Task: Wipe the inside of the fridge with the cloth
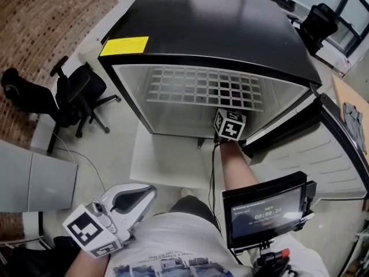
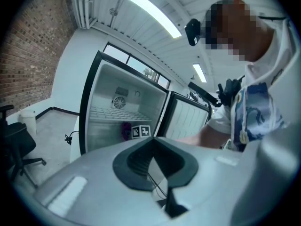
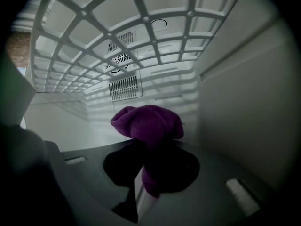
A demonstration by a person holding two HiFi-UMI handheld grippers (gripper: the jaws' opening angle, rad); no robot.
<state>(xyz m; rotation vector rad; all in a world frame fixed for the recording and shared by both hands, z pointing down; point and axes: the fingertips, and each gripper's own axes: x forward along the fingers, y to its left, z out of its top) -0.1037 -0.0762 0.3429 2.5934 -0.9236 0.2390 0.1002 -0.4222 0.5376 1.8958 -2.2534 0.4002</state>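
Inside the open black fridge [image 1: 230, 33], under its white grid shelf [image 3: 94, 41], the right gripper [image 3: 149, 147] is clamped on a bunched purple cloth [image 3: 148, 121], close to the right wall with room on the left. The left gripper [image 1: 147, 190] hangs outside, low, jaws together on nothing.

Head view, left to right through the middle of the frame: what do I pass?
black office chair → right gripper, reaching into the fridge → open fridge door
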